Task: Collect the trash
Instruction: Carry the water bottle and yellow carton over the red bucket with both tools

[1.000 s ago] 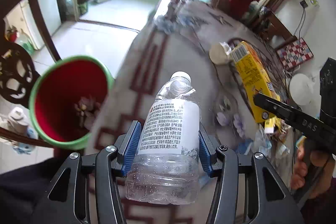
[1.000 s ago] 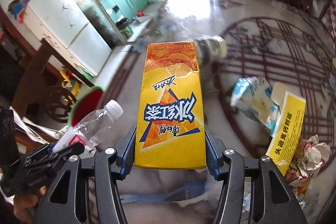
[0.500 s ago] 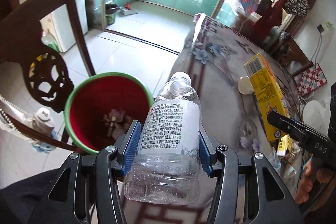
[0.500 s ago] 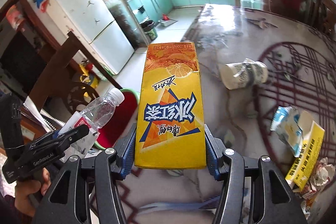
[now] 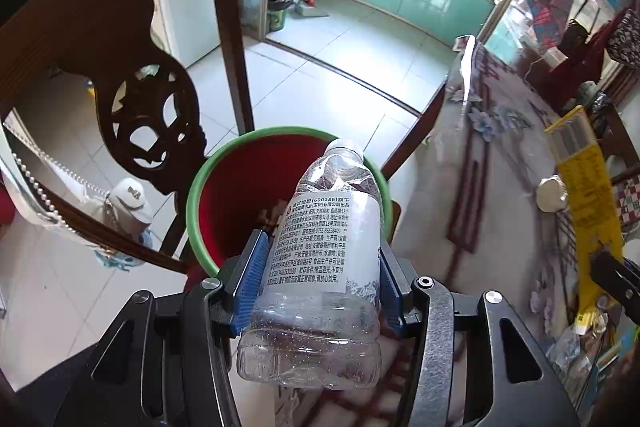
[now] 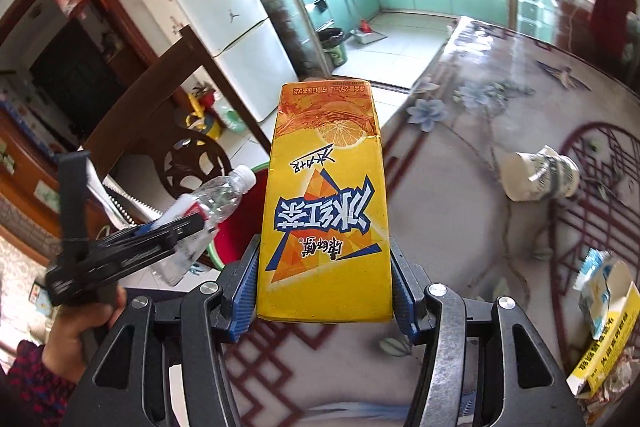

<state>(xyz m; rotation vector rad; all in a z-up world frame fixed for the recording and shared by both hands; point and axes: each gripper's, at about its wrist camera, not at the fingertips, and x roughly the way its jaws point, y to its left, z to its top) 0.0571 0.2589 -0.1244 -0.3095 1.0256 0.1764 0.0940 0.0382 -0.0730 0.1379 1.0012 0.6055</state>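
- Left gripper point(image 5: 320, 279) is clamping its blue pads on a clear plastic bottle point(image 5: 320, 267), which is pointing cap-first over the near rim of a red bin point(image 5: 240, 203) with a green lip.
- Right gripper point(image 6: 324, 279) is gripping a yellow drink carton point(image 6: 326, 203) by its lower sides, holding it above the near left part of the table point(image 6: 472, 211).
- A dark wooden chair point(image 5: 132, 67) is crowding the bin on its left, and the table edge is closing in on its right; open tiled floor point(image 5: 340, 67) is lying beyond, toward the far kitchen.
- A paper cup point(image 6: 536, 177) is lying on its side well to the right of the carton, and a torn box point(image 6: 608, 331) is sitting at the near right edge, partly cut off.
- The bottle is hiding much of the bin's inside, and the carton is covering most of the bin in the right wrist view.
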